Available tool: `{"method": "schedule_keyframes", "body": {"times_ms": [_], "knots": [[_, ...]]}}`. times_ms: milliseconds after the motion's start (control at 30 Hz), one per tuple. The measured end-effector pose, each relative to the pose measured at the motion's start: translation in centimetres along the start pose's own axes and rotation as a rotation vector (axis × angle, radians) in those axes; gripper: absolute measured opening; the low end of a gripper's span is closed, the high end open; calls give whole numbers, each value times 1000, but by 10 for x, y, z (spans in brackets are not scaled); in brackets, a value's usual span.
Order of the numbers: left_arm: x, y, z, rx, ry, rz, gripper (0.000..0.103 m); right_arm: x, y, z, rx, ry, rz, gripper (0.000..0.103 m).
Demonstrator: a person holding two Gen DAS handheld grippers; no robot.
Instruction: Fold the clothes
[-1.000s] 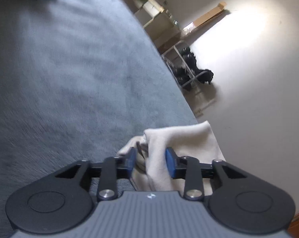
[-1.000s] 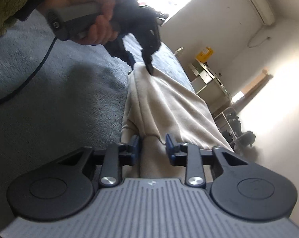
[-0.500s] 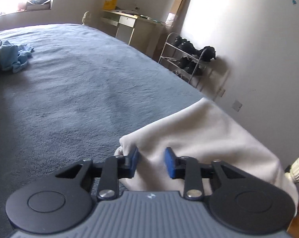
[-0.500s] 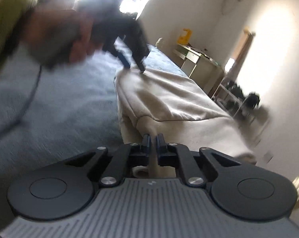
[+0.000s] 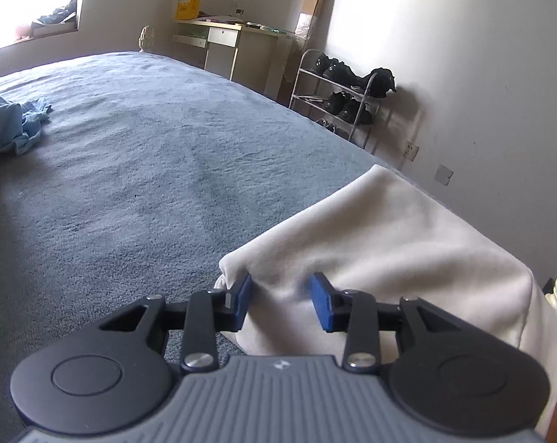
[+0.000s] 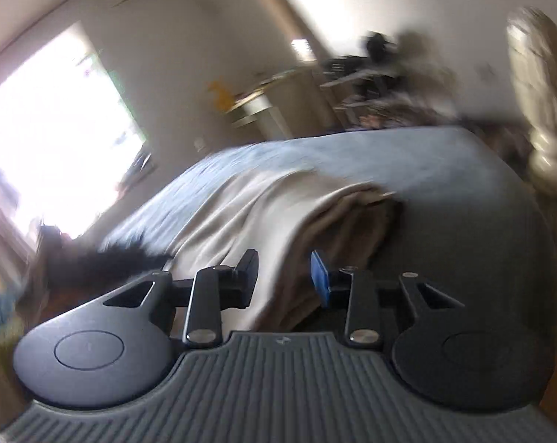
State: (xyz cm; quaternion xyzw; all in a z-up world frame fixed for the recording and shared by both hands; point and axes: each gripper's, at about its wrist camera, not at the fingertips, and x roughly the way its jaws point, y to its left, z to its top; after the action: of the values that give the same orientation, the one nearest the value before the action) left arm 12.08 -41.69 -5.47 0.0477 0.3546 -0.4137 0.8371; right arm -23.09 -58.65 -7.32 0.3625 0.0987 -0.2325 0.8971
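Blue clothes (image 5: 14, 127) only left-view.

right wrist view is motion-blurred throughout; the shoe rack (image 6: 371, 74) is indistinct. the blue garment (image 5: 12, 125) is cut off at the left edge.
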Motion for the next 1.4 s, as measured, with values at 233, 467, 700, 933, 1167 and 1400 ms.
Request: {"method": "schedule_keyframes", "body": {"times_ms": [233,467,700,933,1167,1400], "knots": [[2,-4,-2,12,0,15,40,38,-10,-2,56,78,28,6],[-1,-6,-3,57,-16,24,43,35,5,-31,-145,70,-81,9],[-67,-28,-1,123,-201,0,53,-25,52,4,-436,-57,-71,15],[-75,-102,-68,315,-180,-79,50,62,91,22,-735,-28,-60,13],[-49,-104,-122,334,-163,-39,47,68,70,-11,-939,95,-146,10],[-45,-103,-126,324,-164,-34,47,120,116,46,-883,136,-46,8]]}}
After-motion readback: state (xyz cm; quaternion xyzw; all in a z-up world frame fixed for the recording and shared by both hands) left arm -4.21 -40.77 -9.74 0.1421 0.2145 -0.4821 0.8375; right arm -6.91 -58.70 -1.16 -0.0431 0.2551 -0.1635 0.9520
